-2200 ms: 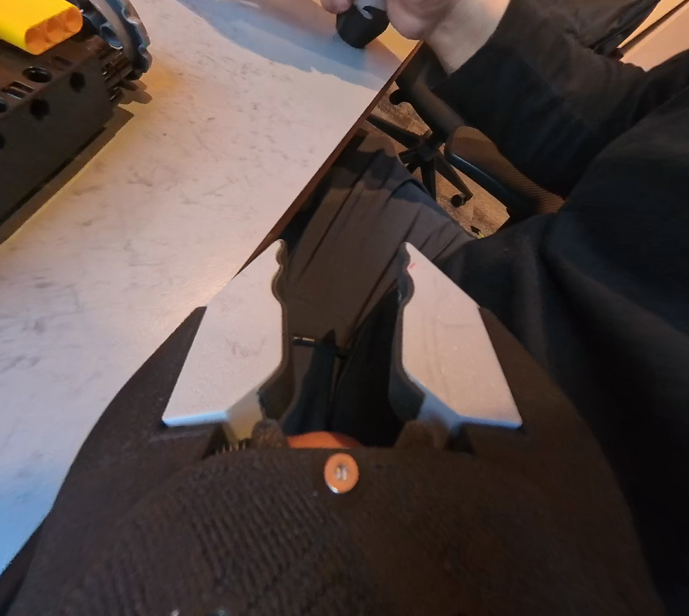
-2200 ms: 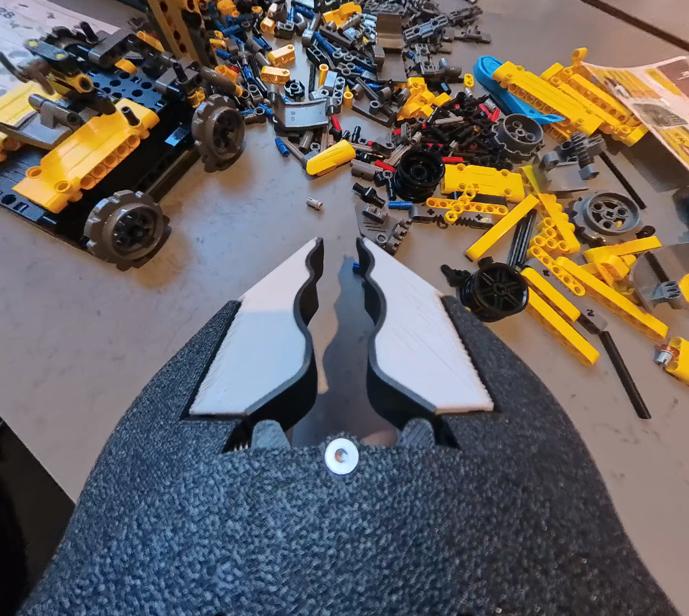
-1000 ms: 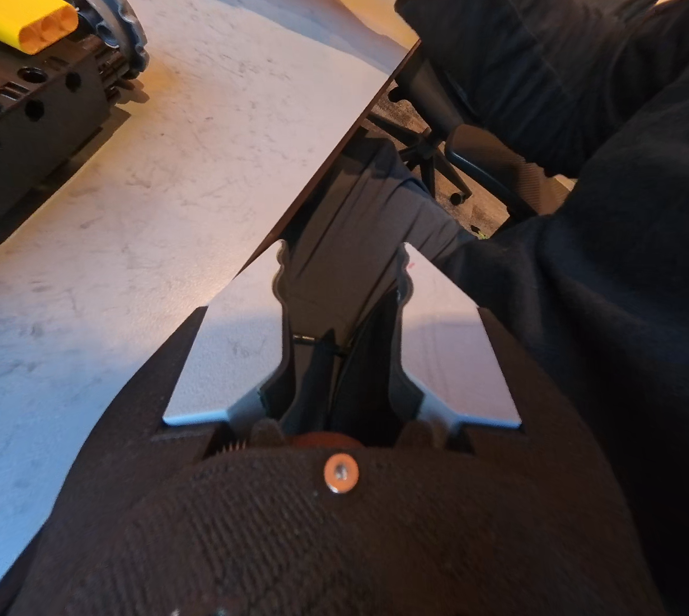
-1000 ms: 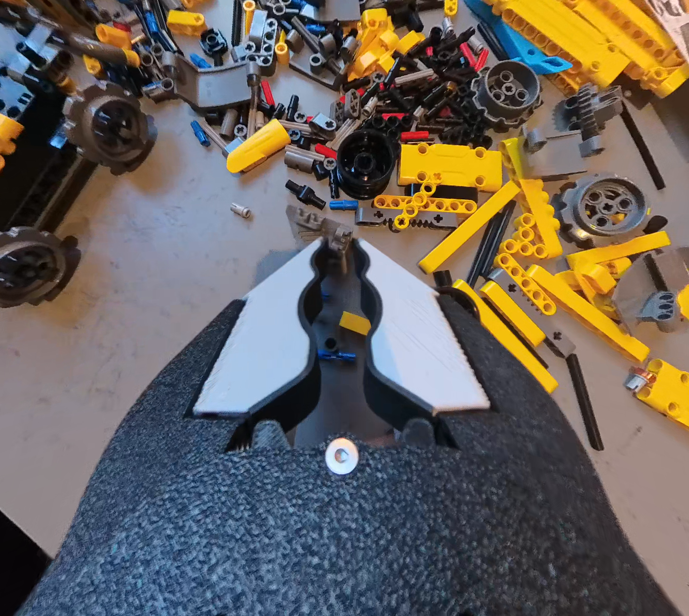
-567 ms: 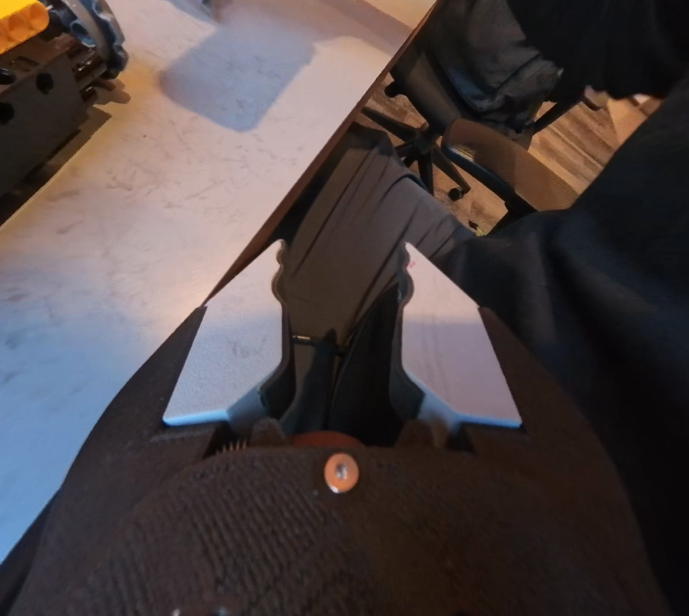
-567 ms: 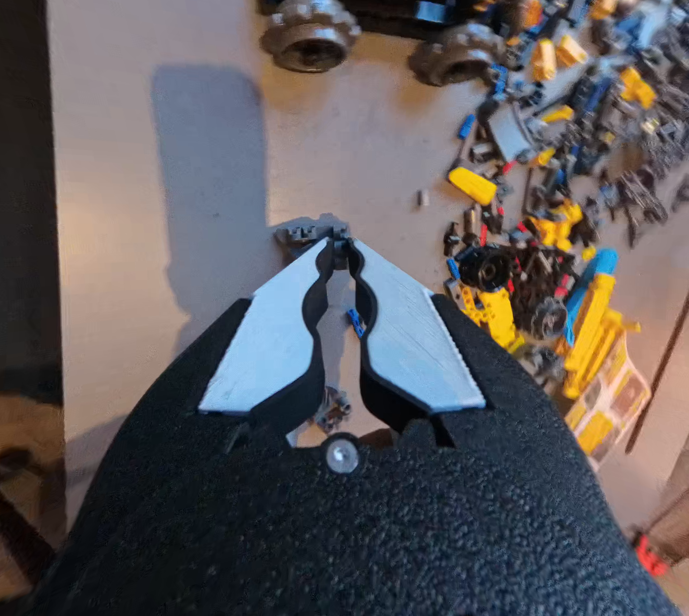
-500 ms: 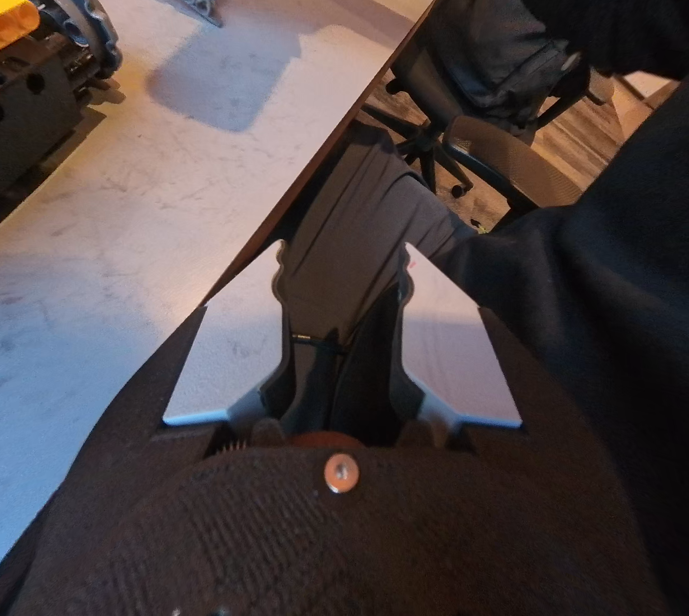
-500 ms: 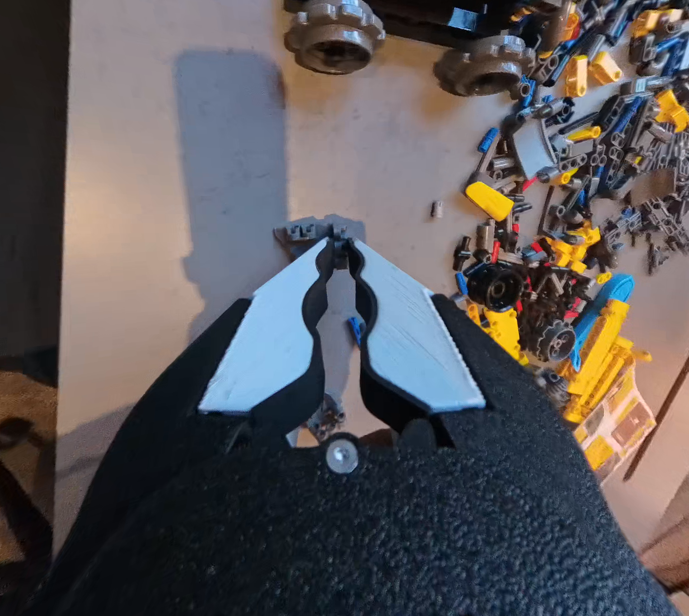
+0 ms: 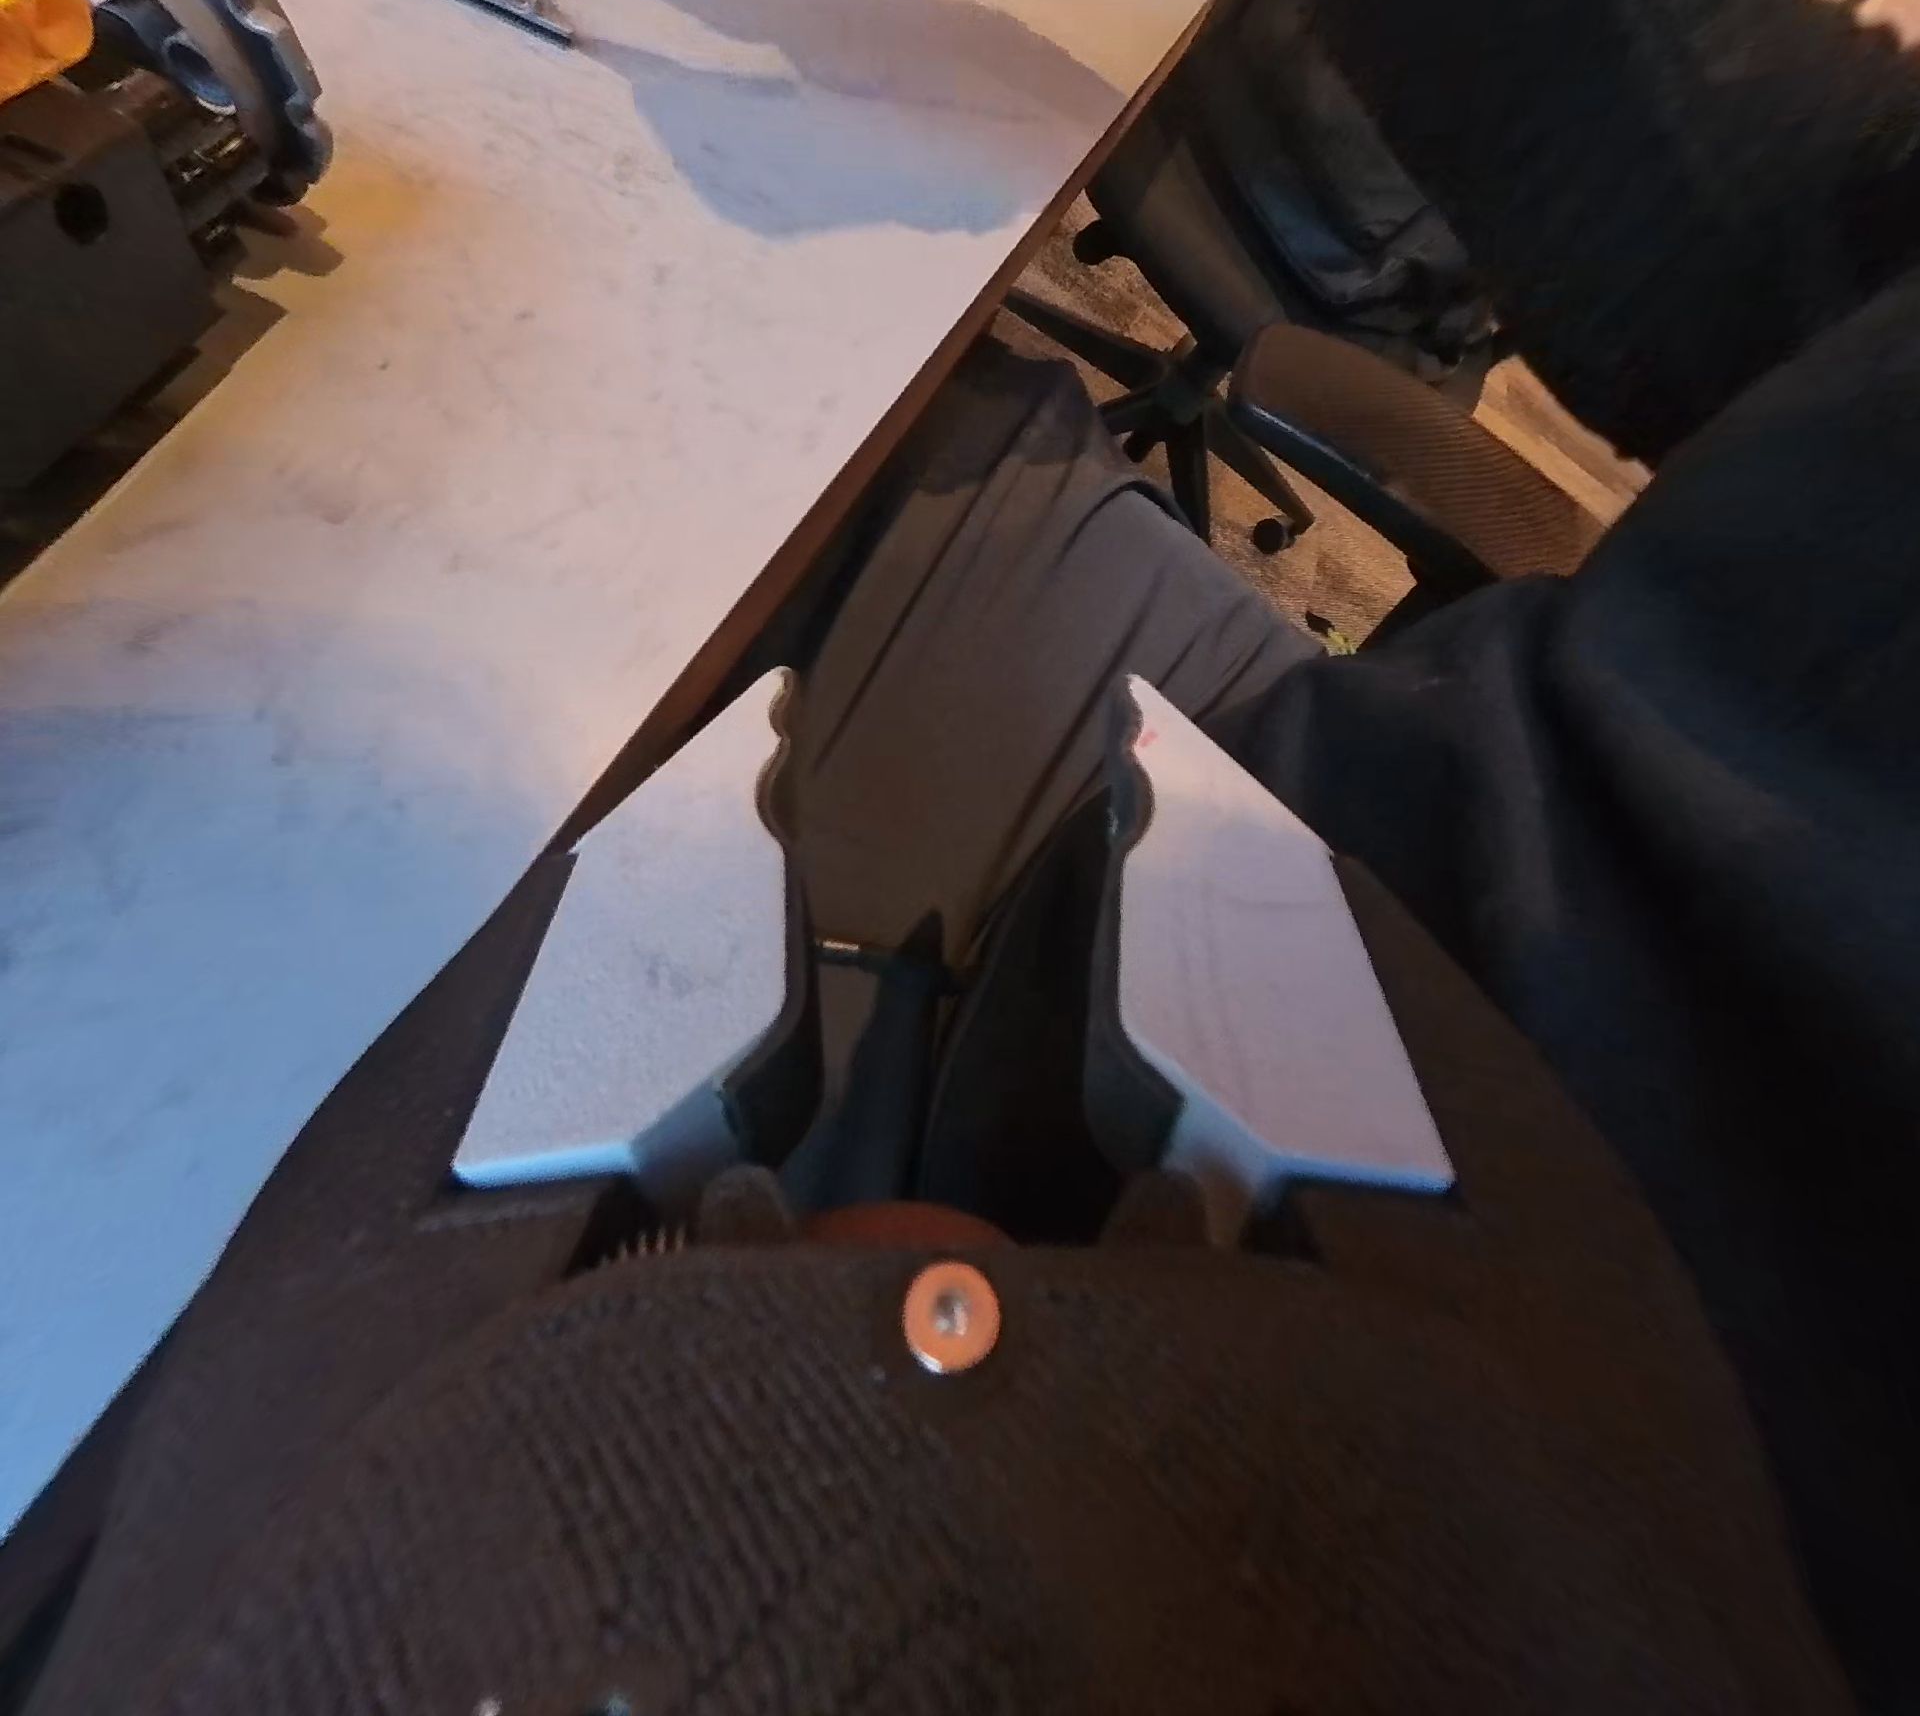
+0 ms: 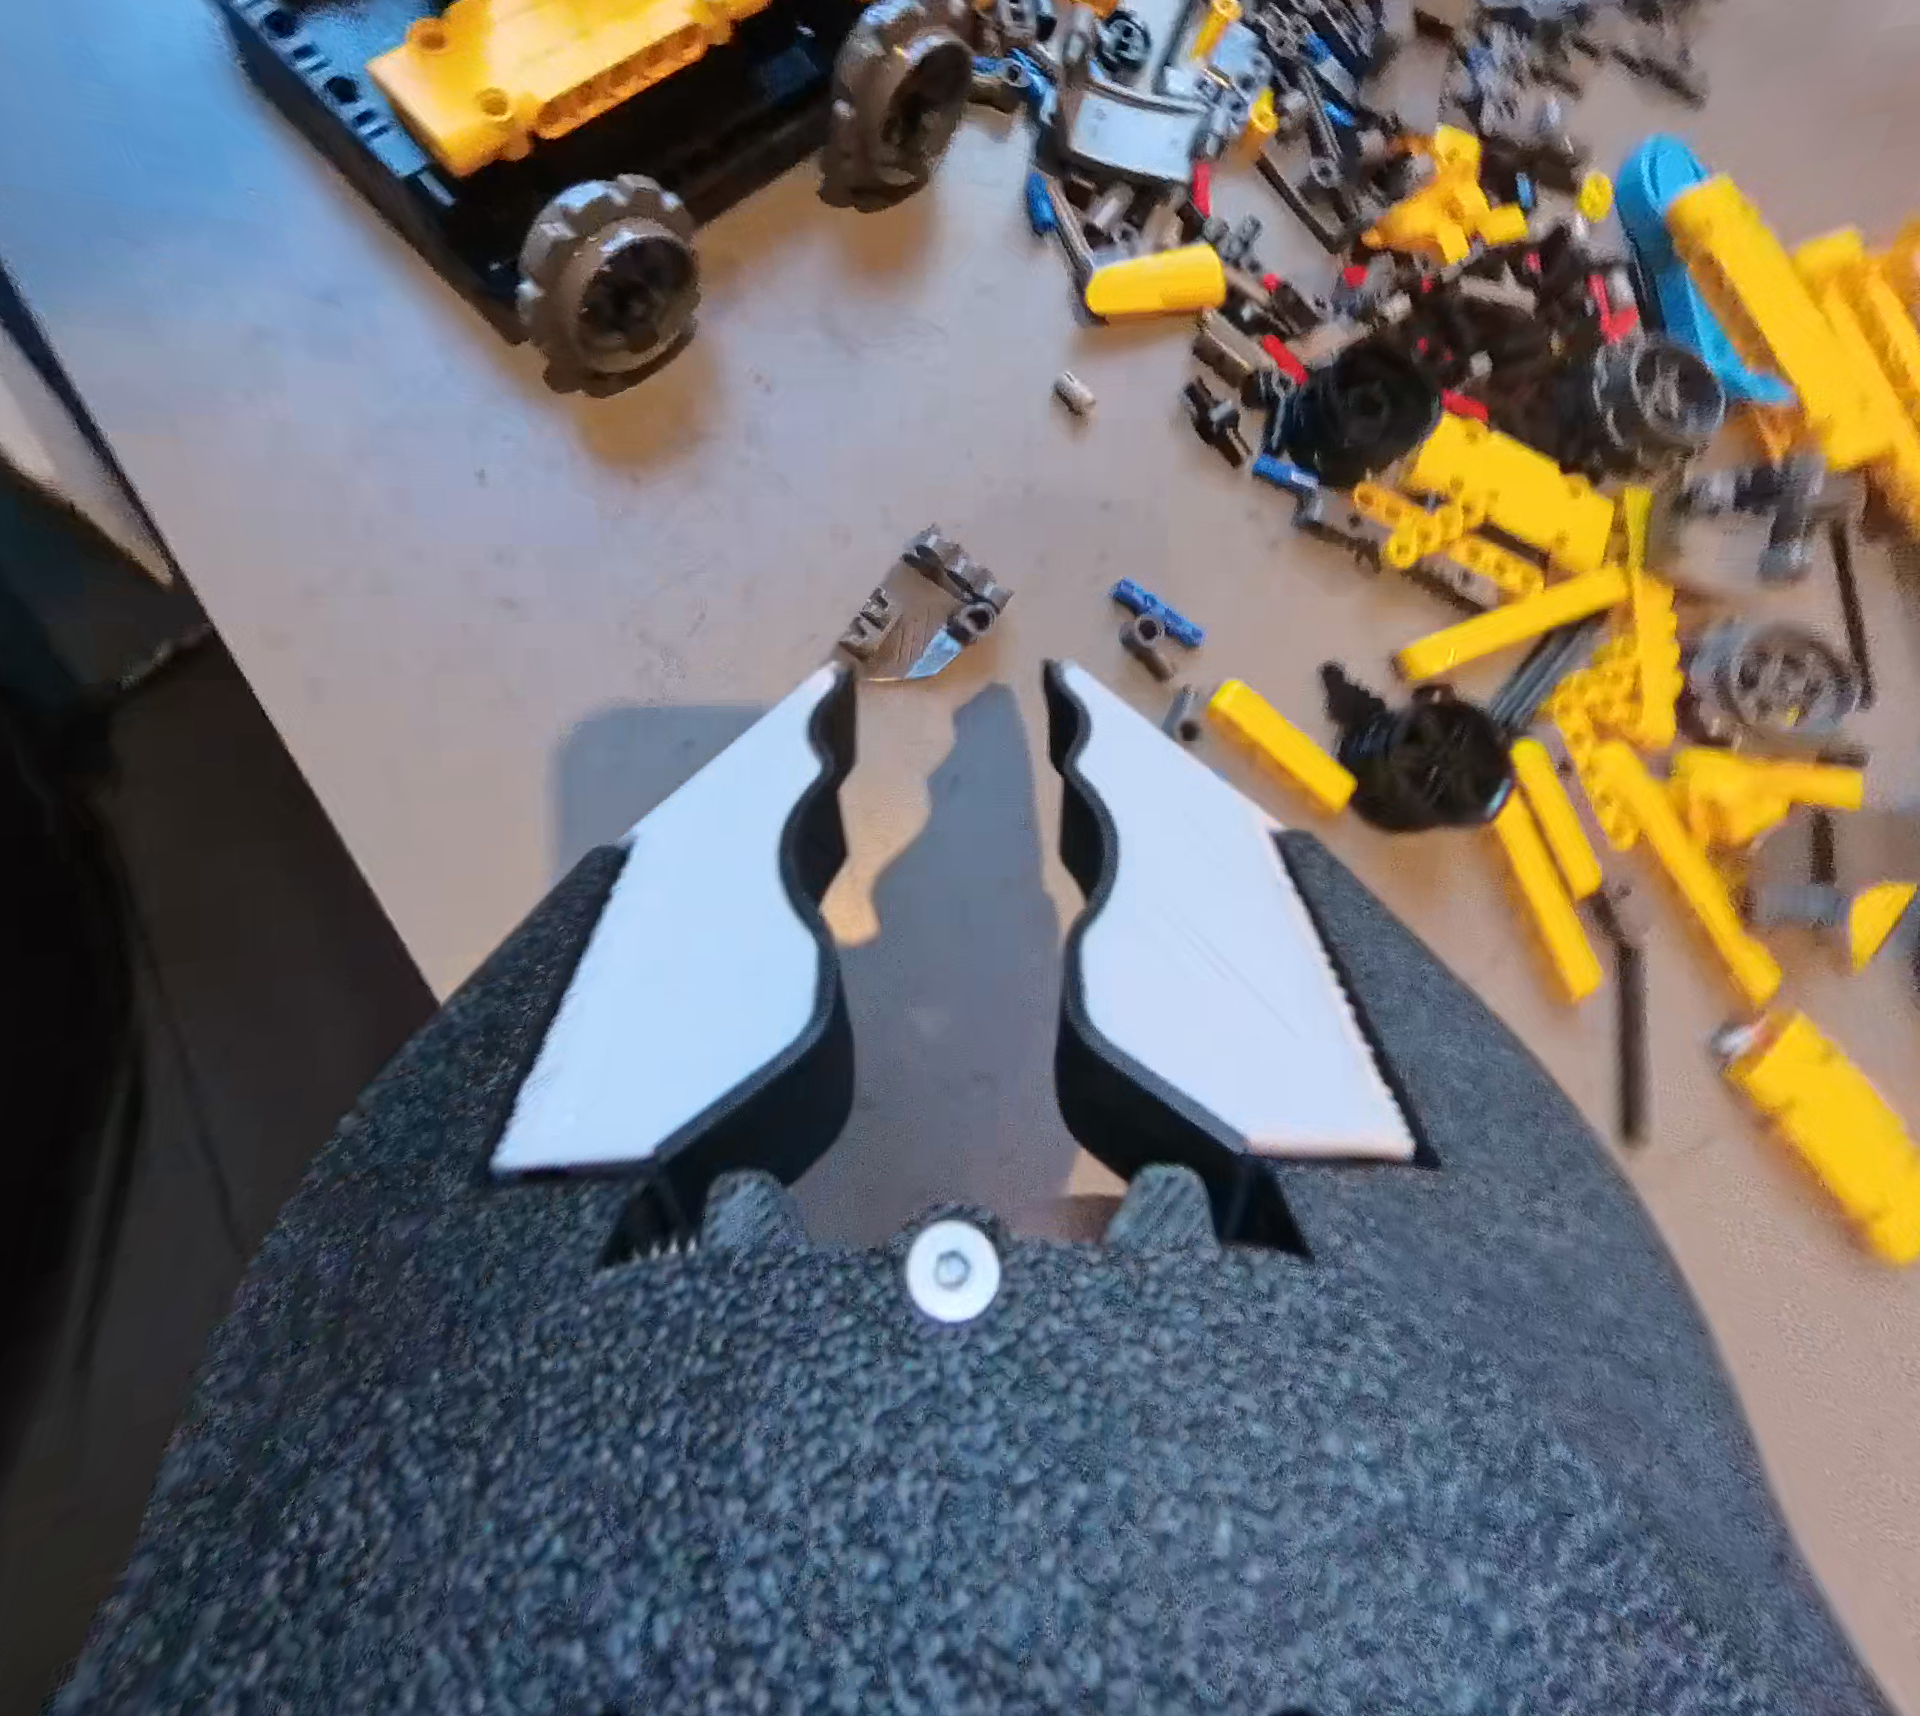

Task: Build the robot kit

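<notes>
The right gripper [image 10: 948,684] is hovering with fingers apart and empty; just beyond its left fingertip a small grey toothed piece [image 10: 928,608] is lying on the table [image 10: 436,523], slanting away rightward. The left gripper [image 9: 951,736], wide apart, is pointing off the table edge, farther away.

Right claw [image 10: 948,698] gapes, empty — grey toothed piece [image 10: 928,608] flat on table, just ahead.

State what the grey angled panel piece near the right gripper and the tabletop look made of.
Grey panel piece: likely moulded plastic, semi-gloss; one face catches a bright glint, with crisp pin holes. Table: smooth matte laminate, apparently; flat pale surface with faint scuffs, dark edge.
</notes>
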